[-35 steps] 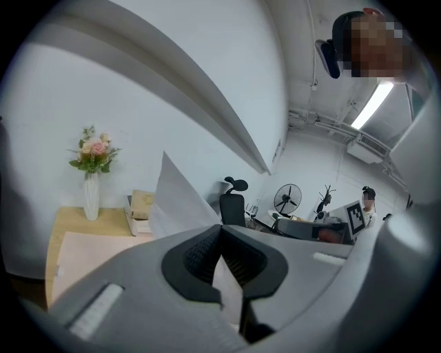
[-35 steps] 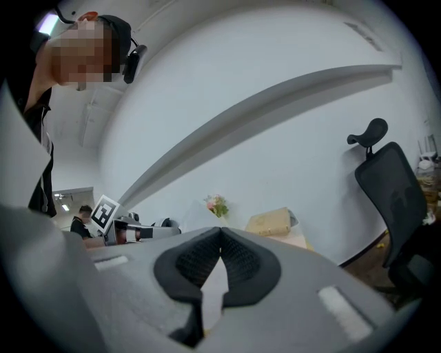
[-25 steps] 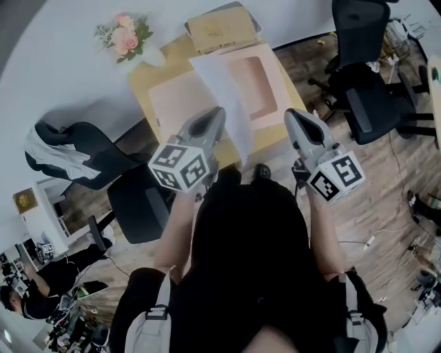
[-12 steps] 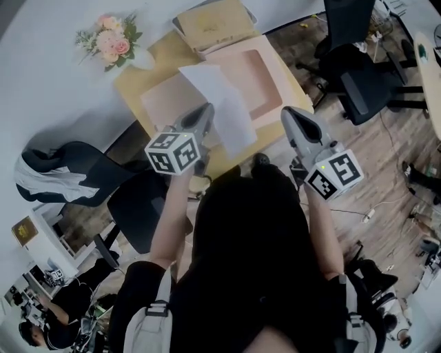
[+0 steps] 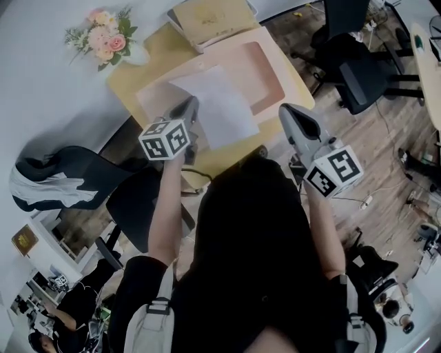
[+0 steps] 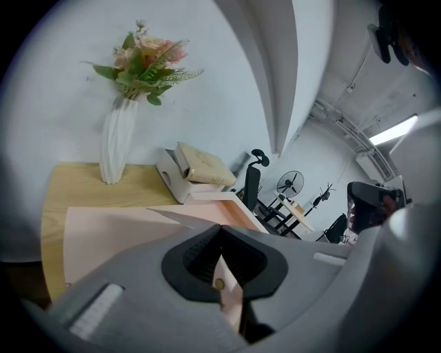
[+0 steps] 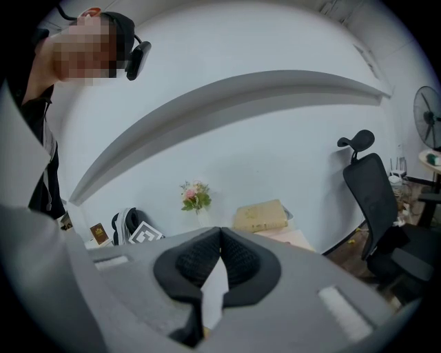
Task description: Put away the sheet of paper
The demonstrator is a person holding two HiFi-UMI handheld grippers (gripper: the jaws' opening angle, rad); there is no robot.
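Observation:
The white sheet of paper [image 5: 219, 107] lies spread over an open pink folder [image 5: 265, 72] on the wooden table [image 5: 134, 76]. My left gripper [image 5: 189, 105] is at the sheet's left edge, shut on it; in the left gripper view the jaws [image 6: 220, 227] are closed, with the sheet [image 6: 180, 218] running edge-on out from them over the folder [image 6: 117, 231]. My right gripper [image 5: 288, 110] hovers off the table's right corner, apart from the sheet. Its jaws [image 7: 219, 231] meet at the tip with nothing held.
A vase of pink flowers [image 5: 103, 38] stands at the table's far left. A beige book on a grey tray [image 5: 207, 17] sits at the back. Black office chairs [image 5: 358, 65] stand to the right, and another chair with a white garment [image 5: 58, 186] to the left.
My left gripper has carried the sheet forward and left over the table, and the sheet now lies flatter on the pink folder. The right gripper has hardly moved.

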